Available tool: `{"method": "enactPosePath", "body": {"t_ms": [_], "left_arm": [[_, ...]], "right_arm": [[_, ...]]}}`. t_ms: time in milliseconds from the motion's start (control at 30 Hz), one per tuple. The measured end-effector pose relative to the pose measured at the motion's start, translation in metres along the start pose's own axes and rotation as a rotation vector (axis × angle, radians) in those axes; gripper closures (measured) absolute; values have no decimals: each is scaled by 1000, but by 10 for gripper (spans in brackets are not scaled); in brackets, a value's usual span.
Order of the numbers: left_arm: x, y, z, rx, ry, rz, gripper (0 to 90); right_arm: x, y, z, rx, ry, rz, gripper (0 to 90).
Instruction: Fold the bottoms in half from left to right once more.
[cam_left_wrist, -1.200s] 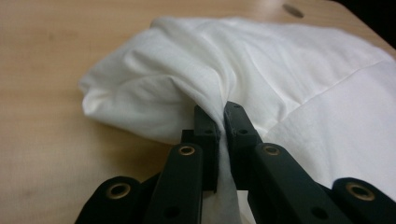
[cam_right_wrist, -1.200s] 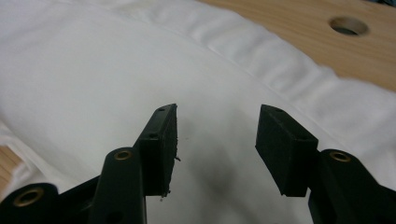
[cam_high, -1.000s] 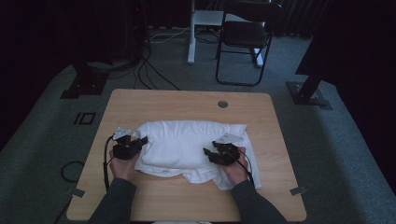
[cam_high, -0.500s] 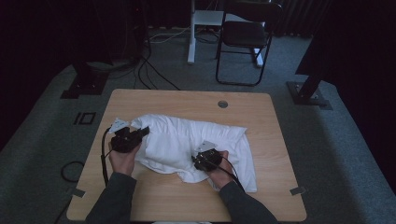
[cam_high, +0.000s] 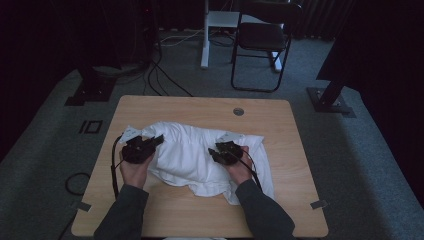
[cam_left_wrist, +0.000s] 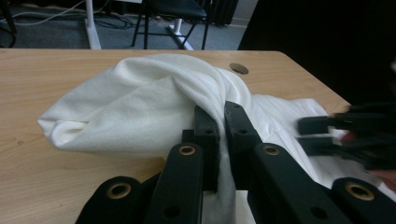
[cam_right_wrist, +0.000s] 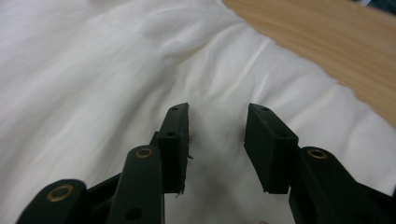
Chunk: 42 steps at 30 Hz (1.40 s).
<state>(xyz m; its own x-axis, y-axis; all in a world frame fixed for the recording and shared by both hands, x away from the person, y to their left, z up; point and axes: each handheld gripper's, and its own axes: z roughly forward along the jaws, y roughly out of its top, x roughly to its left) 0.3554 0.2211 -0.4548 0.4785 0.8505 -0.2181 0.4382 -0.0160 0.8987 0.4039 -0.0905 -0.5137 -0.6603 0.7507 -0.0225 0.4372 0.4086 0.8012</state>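
Observation:
A crumpled white cloth (cam_high: 187, 155) lies across the middle of the wooden table (cam_high: 200, 105). My left gripper (cam_high: 157, 139) is at the cloth's left side, shut on a fold of it. In the left gripper view the fabric (cam_left_wrist: 140, 102) is pinched between the jaws of that gripper (cam_left_wrist: 220, 112) and bunches up beyond them. My right gripper (cam_high: 212, 151) hovers over the cloth's right half. Its own view shows this gripper (cam_right_wrist: 218, 114) open just above flat fabric (cam_right_wrist: 93, 70), with nothing between the jaws. It also appears blurred at the right of the left gripper view (cam_left_wrist: 322, 133).
A round cable hole (cam_high: 238, 111) sits near the table's far edge. Behind the table stand a black folding chair (cam_high: 262, 40) and a white desk leg (cam_high: 205, 35). Cables run over the carpet at the left. Bare wood lies along the front edge.
My right gripper has moved left over the cloth, first toward the person, then back away. The cloth's right part now spreads further toward the front right. My left gripper has barely shifted.

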Motion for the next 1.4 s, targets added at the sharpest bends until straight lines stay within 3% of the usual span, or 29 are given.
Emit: {"method": "enactPosePath", "body": {"t_ms": [67,100,133,167,333,367,400,433,467,500,533,567,600,633,700,767,867,900,933,967,1000,1033,1067,1100,1133,1167,1267,1400], "left_arm": [[-2,2,0,-3,-6,8,866],[-4,3,2,-2,-13,13,866],[-4,3,2,-2,-13,13,866],[-6,4,4,-1,-16,20,866],[-10,6,5,-7,-26,27,866],[-11,6,5,-10,-33,31,866],[-11,6,5,-10,-33,31,866],[-11,6,5,-10,-33,30,866],[-11,7,6,-8,-35,30,866],[-12,7,6,-10,-38,28,866],[-12,7,6,-10,-38,28,866],[-14,8,7,-11,-42,31,866],[-14,8,7,-11,-42,31,866],[-15,9,8,-10,-46,38,866],[-17,10,10,-10,-50,42,866],[-18,11,11,-10,-53,45,866],[-19,12,9,-14,-55,46,866],[-19,12,8,-18,-56,46,866],[-19,13,8,-18,-56,46,866],[-18,13,7,-15,-52,52,866],[-18,13,7,-14,-51,52,866],[-18,14,8,-15,-57,47,866],[-18,14,8,-15,-57,47,866],[-21,16,8,-21,-62,48,866],[-21,16,8,-21,-62,48,866],[-26,17,9,-27,-75,50,866],[-32,20,10,-27,-80,70,866],[-39,27,13,-31,-97,91,865]], "right_arm": [[-2,2,16,45,3,8,609],[0,-3,37,120,19,-4,622],[0,-3,37,120,19,-4,622],[-2,-6,43,95,41,37,627],[-5,3,37,122,50,24,602],[-10,12,29,75,22,49,599],[-10,12,29,75,22,49,599],[-17,22,27,24,-20,95,594],[-17,22,27,24,-20,95,594],[-23,29,36,36,-29,121,593],[-23,29,36,36,-29,121,593],[-25,30,51,80,-41,114,603],[-25,30,51,80,-41,114,603],[-28,26,67,124,-30,130,628],[-30,22,78,149,-12,128,629],[-32,27,75,180,5,118,608],[-32,30,63,169,-1,90,563],[-28,27,39,111,8,95,561],[-28,27,39,111,8,95,561],[-18,15,17,66,28,60,563],[-18,15,17,66,28,60,563],[-5,3,5,55,43,10,567],[-5,3,5,55,43,10,567],[8,-10,5,84,50,-38,562],[8,-10,5,84,50,-38,562],[20,-22,13,94,-1,-102,562],[23,-24,18,70,-6,-103,562],[19,-15,18,106,39,-112,519]]}}
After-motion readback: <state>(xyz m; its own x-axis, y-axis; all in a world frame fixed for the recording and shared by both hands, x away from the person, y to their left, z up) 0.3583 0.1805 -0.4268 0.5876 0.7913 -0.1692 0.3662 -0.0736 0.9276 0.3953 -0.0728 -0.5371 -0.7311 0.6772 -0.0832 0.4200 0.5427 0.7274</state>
